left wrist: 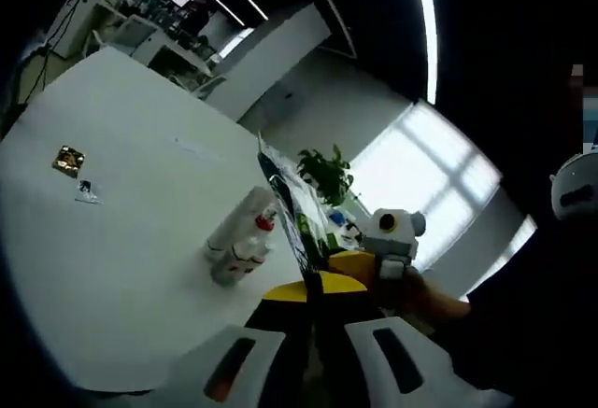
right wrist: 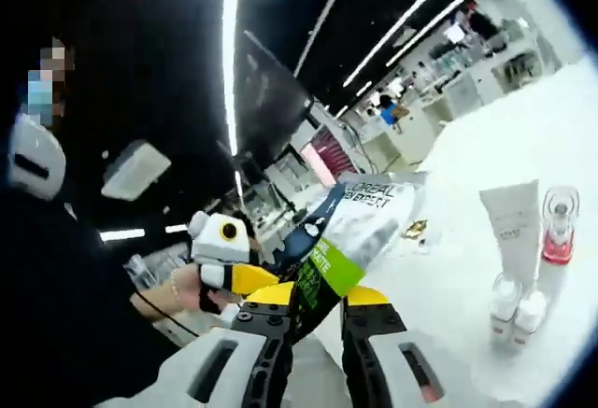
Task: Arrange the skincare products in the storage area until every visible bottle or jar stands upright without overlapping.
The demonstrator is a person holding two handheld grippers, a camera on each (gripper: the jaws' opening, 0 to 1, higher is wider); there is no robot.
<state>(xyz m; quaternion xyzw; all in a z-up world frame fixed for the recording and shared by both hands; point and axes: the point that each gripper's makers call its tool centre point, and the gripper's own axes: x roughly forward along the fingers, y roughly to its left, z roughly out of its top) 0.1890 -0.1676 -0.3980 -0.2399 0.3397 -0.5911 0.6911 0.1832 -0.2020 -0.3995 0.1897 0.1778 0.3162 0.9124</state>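
A L'Oréal sachet (right wrist: 360, 231) is clamped by both grippers' fingers above the bench (left wrist: 121, 231); bottles (right wrist: 528, 277) are stood upright.

I saw flat L'Oreal sachet (right wrist: 360, 231) raised edge-up off table. White tube (right wrist: 516, 226), red-collared clear bottle (right wrist: 558, 231), small white-capped bottles (right wrist: 517, 307) stood upright, clustered close together.

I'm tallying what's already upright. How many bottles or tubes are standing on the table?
4 in the right gripper view: a white tube, a clear bottle with a red collar beside it, and two small white-capped bottles in front. Others may be hidden.
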